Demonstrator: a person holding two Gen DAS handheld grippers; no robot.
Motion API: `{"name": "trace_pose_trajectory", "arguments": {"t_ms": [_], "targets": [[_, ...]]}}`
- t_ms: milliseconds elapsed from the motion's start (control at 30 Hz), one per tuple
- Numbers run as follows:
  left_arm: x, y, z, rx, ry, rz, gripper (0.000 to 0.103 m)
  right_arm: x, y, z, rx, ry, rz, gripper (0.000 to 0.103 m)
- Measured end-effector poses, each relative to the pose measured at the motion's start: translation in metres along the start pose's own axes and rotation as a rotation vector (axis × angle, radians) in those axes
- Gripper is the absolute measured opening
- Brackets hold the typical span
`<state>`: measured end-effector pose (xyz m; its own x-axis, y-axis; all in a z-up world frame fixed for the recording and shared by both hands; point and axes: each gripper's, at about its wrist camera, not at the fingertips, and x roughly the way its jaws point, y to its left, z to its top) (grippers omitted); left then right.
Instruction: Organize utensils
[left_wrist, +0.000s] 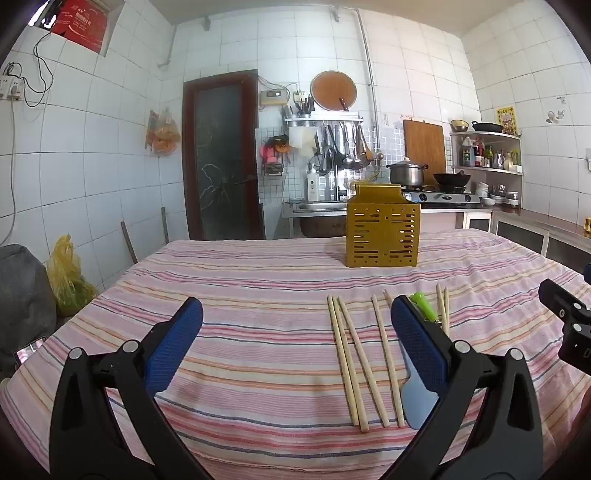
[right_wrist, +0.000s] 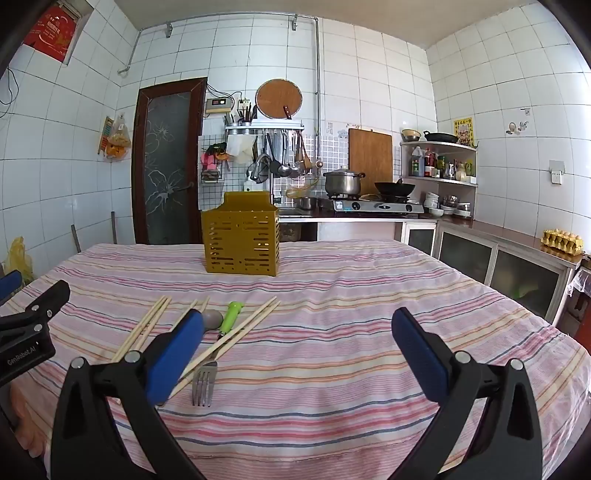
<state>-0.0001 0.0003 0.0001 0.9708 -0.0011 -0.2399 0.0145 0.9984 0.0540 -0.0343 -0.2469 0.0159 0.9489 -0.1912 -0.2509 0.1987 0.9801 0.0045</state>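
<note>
Chopsticks (left_wrist: 364, 363) lie loose on the striped bench (left_wrist: 240, 295) beside a fork (right_wrist: 204, 382), with the yellow holder (left_wrist: 383, 236) standing behind them. Both the left claw (left_wrist: 295, 343) and the right claw (right_wrist: 297, 349) are apart and empty. Better to grip one stick near its middle, then drop it upright into the holder.

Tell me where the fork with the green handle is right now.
In the right wrist view the fork lies on the striped tablecloth left of centre, tines toward the camera, among the chopsticks and in front of the yellow utensil holder.
</note>
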Motion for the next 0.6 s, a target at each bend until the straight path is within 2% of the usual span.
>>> {"name": "trace_pose_trajectory", "arguments": {"t_ms": [600], "targets": [[-0.0001, -0.0001, 0.0, 0.001, -0.002, 0.0, 0.098, -0.0017, -0.0013, 0.0002, 0.002, -0.007, 0.0, 0.099]]}}
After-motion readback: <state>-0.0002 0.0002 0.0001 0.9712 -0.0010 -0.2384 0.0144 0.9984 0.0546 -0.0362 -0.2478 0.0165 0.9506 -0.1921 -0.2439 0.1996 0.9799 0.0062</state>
